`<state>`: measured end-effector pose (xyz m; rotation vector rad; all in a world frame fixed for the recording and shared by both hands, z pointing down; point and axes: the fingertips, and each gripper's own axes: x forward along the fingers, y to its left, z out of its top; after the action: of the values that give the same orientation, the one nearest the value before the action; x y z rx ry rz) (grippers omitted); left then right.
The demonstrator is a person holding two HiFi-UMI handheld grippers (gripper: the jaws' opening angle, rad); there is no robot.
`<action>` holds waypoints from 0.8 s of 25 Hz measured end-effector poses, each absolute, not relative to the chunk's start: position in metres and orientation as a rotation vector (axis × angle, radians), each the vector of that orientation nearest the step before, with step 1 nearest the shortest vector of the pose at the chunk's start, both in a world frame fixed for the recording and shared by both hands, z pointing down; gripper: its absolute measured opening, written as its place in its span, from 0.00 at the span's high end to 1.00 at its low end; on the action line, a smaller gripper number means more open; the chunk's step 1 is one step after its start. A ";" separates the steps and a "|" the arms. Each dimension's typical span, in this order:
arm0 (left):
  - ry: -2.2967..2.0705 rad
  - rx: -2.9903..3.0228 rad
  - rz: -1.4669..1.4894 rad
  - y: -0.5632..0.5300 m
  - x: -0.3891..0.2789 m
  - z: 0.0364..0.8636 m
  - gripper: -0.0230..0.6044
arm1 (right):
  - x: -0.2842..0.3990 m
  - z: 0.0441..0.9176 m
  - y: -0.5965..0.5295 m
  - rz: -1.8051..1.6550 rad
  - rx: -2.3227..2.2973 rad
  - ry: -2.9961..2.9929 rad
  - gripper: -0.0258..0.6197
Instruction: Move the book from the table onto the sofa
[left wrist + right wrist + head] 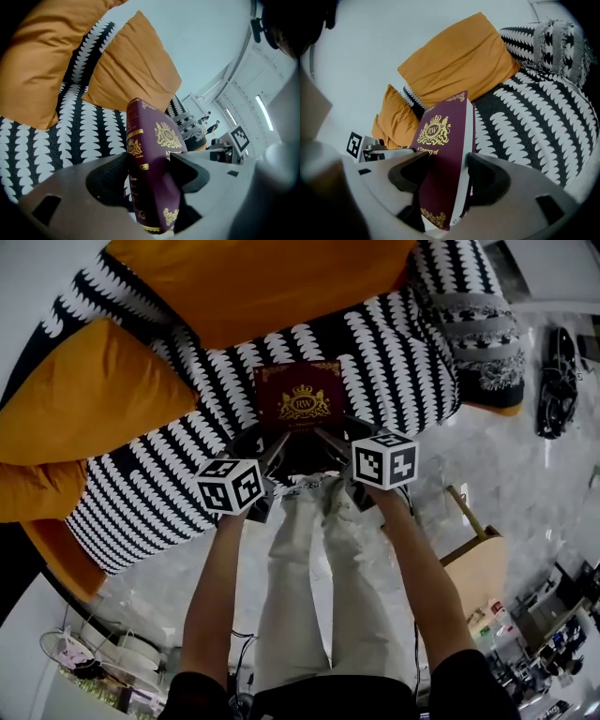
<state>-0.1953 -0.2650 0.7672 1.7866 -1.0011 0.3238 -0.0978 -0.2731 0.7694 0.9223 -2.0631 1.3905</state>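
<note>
A maroon book (pixel 302 397) with a gold crest is held over the seat of the black-and-white patterned sofa (pixel 403 352), cover up. My left gripper (pixel 272 454) grips its near left corner and my right gripper (pixel 330 444) its near right corner. In the left gripper view the book (pixel 152 154) stands spine-up between the jaws of the left gripper (pixel 147 171), pads pressed on both covers. In the right gripper view the book (pixel 443 150) sits clamped in the right gripper (pixel 445 176). Whether the book rests on the seat, I cannot tell.
Orange cushions (pixel 75 399) (pixel 253 277) line the sofa's back and left side. A tan box (pixel 478 568) stands on the marble floor at the right. A dark object (pixel 558 381) lies at the far right. The person's legs (pixel 305 596) are below the grippers.
</note>
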 end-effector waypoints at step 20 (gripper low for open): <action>-0.996 1.791 0.390 -0.266 -0.198 0.813 0.47 | -0.107 0.815 -0.266 1.439 0.989 -2.024 0.52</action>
<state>-0.1979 -0.2660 0.8127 1.7909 -0.9964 0.3900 -0.1069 -0.2658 0.8149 0.9891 -2.0241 1.4389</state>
